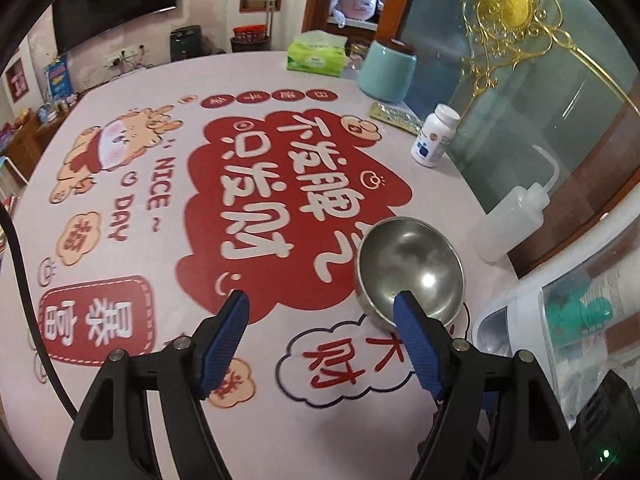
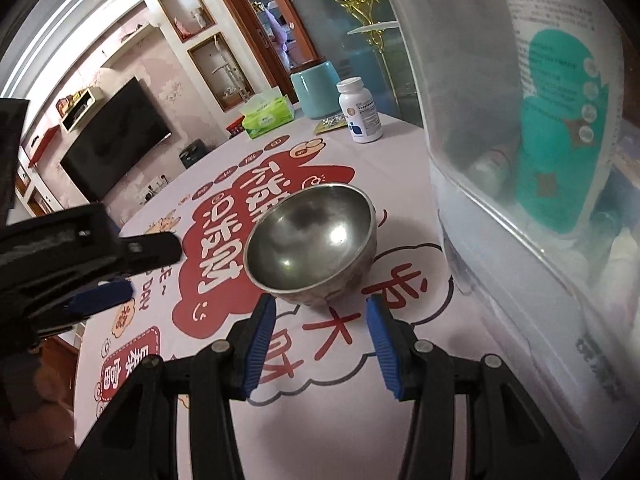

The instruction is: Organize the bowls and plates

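A single steel bowl (image 1: 412, 268) stands upright and empty on the printed tablecloth (image 1: 160, 140), toward the right side of the table. My left gripper (image 1: 320, 300) is open with nothing between its blue pads; its right finger (image 1: 416, 336) overlaps the bowl's near rim in the left wrist view. In the right wrist view the bowl (image 2: 312, 240) sits just beyond my right gripper (image 2: 321, 302), which is open with its fingertips to either side of the bowl's base and not pressing on it. The left gripper (image 2: 154, 268) reaches in from the left, apart from the bowl.
A clear plastic storage box (image 2: 540, 200) stands close on the right of the bowl. Behind it are a soft squeeze bottle (image 1: 508, 216), a white pill bottle (image 1: 434, 136), a teal canister (image 1: 386, 72) and a green tissue box (image 1: 316, 56). Bare tablecloth lies to the left.
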`<state>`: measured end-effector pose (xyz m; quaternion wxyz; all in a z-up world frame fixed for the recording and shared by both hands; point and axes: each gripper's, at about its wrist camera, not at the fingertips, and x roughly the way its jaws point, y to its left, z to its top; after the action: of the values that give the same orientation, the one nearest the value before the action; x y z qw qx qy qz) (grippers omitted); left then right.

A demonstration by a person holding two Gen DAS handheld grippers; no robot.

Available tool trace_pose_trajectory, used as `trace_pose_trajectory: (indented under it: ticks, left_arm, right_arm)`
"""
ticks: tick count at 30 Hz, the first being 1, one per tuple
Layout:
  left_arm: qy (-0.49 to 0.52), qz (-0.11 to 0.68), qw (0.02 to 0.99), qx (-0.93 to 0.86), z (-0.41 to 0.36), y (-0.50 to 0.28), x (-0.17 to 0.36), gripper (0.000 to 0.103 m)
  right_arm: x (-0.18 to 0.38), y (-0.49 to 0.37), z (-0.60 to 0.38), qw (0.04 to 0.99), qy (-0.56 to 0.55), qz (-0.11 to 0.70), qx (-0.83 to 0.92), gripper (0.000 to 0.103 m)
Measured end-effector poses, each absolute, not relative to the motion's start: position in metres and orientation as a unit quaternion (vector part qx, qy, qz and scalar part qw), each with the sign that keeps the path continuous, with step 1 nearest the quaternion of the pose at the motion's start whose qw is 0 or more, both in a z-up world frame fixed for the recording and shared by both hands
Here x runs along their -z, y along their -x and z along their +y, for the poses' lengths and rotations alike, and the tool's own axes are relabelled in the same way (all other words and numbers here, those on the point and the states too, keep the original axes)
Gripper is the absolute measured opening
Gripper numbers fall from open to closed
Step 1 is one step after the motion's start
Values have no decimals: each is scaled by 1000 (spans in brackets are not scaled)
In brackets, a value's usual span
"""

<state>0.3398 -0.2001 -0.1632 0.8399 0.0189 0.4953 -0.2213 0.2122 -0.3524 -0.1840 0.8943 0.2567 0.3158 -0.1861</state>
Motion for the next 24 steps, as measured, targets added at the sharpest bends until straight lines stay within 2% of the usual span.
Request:
trace_pose_trajectory:
  ticks: [5,15,20,24]
  left_arm:
    - [-14,516,823,239,-216,-351,182,69]
    - [1,566,787,245,-232,-368,219,52]
    - [21,577,777,253,-230,-373,225,48]
    - [28,581,769,264,-231,-375,228,40]
  right_arm:
    - [188,-213,-353,899,-252,306,188,47]
    - [188,-221,-355,905,-238,297,188,47]
    - [189,-225,-356,906,-231,299,192,47]
    - [192,-231,-359,901,-225,312,200,47]
